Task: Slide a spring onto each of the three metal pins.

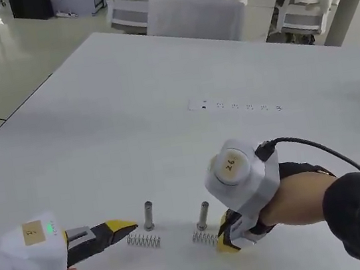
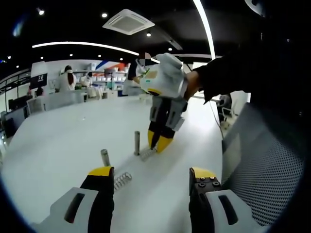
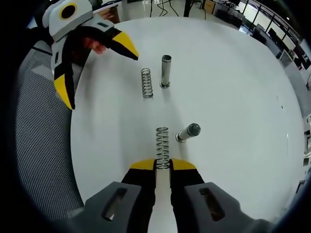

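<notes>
- Head view: the white desk [image 1: 161, 97] is smooth and faintly glossy. Two slim grey metal pins stand upright on it, the left-hand pin [image 1: 148, 214] and the right-hand pin [image 1: 203, 215]. I count two, not three.
- A fine silvery wire coil lies flat just in front of each: the left-hand spring [image 1: 144, 240] and the right-hand spring [image 1: 204, 238].
- The right tool [image 1: 225, 237], with a white body and yellow tips, is down at the desk on the end of the right-hand spring. The left tool [image 1: 140, 258] waits with its jaws spread near the left-hand spring.
- Left gripper view: the left tool's black, yellow-capped jaws are wide apart and grasp nothing. The left-hand spring lies just ahead of one tip, beside its pin.
- Risk here: a careless nudge could roll that round coil away, since it has little grip on the slick desk.
- Right gripper view: the right tool is clenched on the near end of the right-hand spring. The rest of the coil lies on the desk, pointing away, with the right-hand pin just beside it.
- Each pin looks like a plain cylinder with a small collar at its foot.
- Risks, as I judge them: a pinch at the very end may squash the soft coil or let it flick out when lifted. The spring must be turned upright and centred, or it will catch on the pin's top. A knock could topple the narrow pin.
</notes>
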The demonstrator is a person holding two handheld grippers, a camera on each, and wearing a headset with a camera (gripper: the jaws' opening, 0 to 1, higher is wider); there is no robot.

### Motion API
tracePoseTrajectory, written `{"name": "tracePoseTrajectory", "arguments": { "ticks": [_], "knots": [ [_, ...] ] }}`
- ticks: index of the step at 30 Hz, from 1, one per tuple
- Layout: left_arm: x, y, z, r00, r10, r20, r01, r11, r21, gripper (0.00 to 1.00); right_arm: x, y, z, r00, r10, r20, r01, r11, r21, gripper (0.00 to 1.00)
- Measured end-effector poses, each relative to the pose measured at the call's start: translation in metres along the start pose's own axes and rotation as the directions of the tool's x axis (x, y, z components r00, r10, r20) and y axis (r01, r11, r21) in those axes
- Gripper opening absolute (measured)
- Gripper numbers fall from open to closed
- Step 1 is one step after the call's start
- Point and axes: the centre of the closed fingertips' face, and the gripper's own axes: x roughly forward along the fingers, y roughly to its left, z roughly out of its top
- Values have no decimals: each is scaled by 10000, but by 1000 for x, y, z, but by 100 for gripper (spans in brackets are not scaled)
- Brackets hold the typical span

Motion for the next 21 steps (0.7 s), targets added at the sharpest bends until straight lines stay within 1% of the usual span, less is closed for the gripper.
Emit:
{"name": "tracePoseTrajectory", "arguments": {
  "ticks": [4,9,14,18,21],
  "knots": [
    [3,-3,0,9998,-165,-65,165,9998,97,57,-7,4,1,9998,177,-14,-177,9998,50,8],
    [7,-5,1,9992,-365,-148,368,9992,169,56,-18,13,2,9992,370,-152,-374,9989,-283,8],
    [9,-5,5,9986,-505,-181,510,9983,273,55,-28,21,7,9985,529,-125,-535,9972,-528,8],
    [10,-6,7,9976,-661,-220,668,9972,330,52,-33,26,12,9983,572,-112,-579,9956,-731,8],
    [12,-8,9,9966,-785,-247,795,9960,403,50,-36,33,16,9974,707,-127,-715,9934,-899,8]
  ]
}}
